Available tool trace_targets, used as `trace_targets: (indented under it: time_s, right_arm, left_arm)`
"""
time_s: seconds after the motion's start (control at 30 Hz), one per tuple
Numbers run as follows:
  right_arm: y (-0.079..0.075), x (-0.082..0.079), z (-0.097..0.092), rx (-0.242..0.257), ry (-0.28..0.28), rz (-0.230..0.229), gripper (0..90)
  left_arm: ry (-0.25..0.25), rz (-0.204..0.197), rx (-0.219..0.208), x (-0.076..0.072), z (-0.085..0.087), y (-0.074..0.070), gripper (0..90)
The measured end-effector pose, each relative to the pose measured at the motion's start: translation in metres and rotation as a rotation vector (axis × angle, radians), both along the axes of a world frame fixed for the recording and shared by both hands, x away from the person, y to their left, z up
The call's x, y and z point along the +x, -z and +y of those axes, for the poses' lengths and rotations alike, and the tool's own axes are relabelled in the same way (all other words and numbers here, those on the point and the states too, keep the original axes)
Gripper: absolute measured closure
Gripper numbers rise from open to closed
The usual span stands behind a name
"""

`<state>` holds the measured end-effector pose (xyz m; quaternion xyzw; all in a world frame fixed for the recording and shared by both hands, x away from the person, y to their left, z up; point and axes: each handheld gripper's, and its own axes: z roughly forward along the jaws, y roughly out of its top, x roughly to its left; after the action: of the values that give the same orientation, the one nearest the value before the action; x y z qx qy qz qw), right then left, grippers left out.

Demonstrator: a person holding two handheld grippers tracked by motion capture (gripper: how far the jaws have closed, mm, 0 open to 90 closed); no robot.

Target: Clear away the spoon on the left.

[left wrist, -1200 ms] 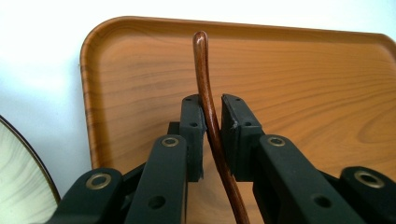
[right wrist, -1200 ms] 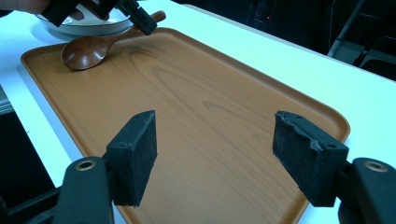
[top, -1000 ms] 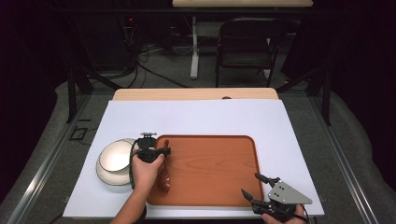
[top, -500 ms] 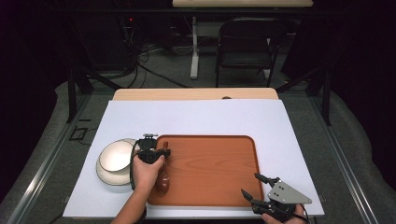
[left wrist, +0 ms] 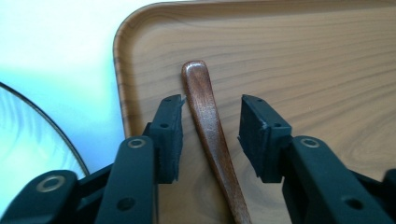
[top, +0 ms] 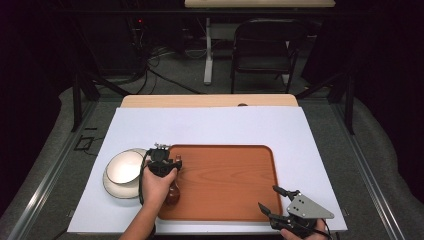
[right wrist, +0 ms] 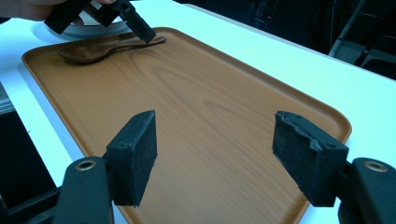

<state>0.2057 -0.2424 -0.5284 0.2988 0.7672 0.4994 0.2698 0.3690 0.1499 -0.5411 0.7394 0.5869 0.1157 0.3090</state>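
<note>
High view shows the worktop (top: pixel 210 125) covered in white, the largest thing here. On it lies a wooden tray (top: pixel 235 180), brown, with rounded corners, a little toward 6 o'clock from the middle of the worktop. At 9 o'clock from the tray, just beside its edge, stands a white bowl (top: pixel 122 167) on a plate (top: pixel 112 187).

The left gripper (top: pixel 162 162) is held by a hand (top: pixel 157 187) over the tray corner nearest the bowl. A dark wooden spoon (left wrist: pixel 208 121) lies flat on the tray floor in that corner, near the rim; in the left gripper view its handle tip points to 12 o'clock and the handle runs between the two jaws. The jaws have just been opening; now they stand apart on both sides of the handle. One pad is very close to the handle, the other has a clear gap, so they do not press it.

The right gripper (top: pixel 272 200) is at the tray's corner toward 5 o'clock. Its jaws are wide apart with nothing between them, and in the right gripper view the tray floor (right wrist: pixel 196 116) is seen between them.
</note>
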Motion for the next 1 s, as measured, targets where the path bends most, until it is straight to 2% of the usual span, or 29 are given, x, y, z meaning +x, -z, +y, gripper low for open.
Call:
trace_targets:
  time_s: [0.23, 0.4, 0.67, 0.77, 0.87, 1.0]
  right_arm:
    - [0.0, 0.0, 0.0, -0.001, 0.001, 0.0, 30.4]
    - [0.0, 0.0, 0.0, -0.001, 0.002, -0.001, 30.4]
    - [0.0, 0.0, 0.001, -0.001, 0.003, 0.001, 30.4]
    - [0.0, 0.0, 0.001, -0.002, 0.004, 0.0, 30.4]
    - [0.0, 0.0, 0.001, -0.001, 0.005, 0.0, 30.4]
    - [0.0, 0.0, 0.001, -0.002, 0.006, 0.0, 30.4]
  left_arm:
    - [0.021, -0.041, 0.023, -0.007, -0.001, -0.01, 55.6]
    - [0.04, -0.085, 0.036, -0.017, 0.0, -0.021, 53.0]
    - [0.072, -0.133, 0.025, -0.034, 0.007, -0.036, 52.5]
    - [0.085, -0.163, 0.02, -0.047, 0.014, -0.044, 52.5]
    - [0.092, -0.175, 0.016, -0.052, 0.016, -0.046, 52.3]
    - [0.099, -0.21, 0.006, -0.067, 0.024, -0.049, 51.7]
